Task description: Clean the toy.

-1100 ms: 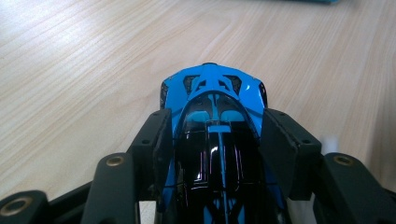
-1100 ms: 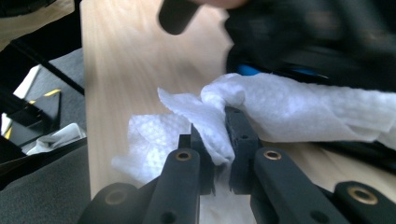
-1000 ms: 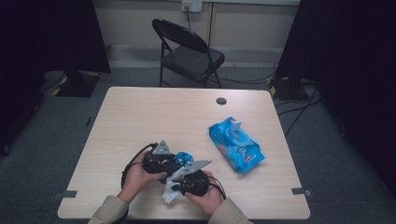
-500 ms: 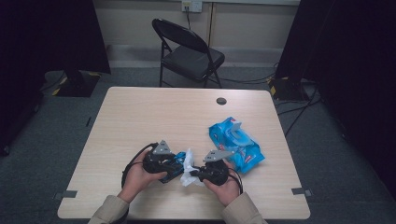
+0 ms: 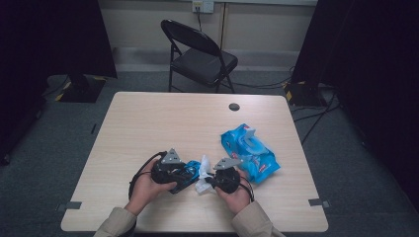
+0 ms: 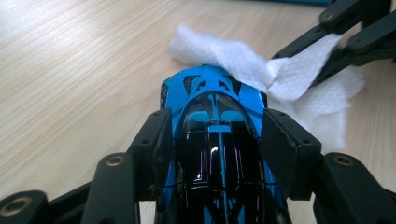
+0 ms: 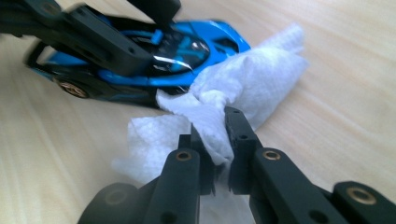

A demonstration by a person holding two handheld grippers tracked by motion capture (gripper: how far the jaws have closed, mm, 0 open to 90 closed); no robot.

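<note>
The car (image 6: 219,140) is clamped by its sides in the left gripper (image 5: 185,174), low over the table (image 5: 148,128) near the front edge. The wipe (image 7: 243,88) is pinched in the right gripper (image 7: 218,140) and is laid against the car's nose. The blue pack (image 5: 249,150) is seen just to the right.

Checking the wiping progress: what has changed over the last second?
The right gripper, shut on the white wipe, swung out from below the toy car to its right. The left gripper kept its grip on the car; the blue wipes pack stayed put.
</note>
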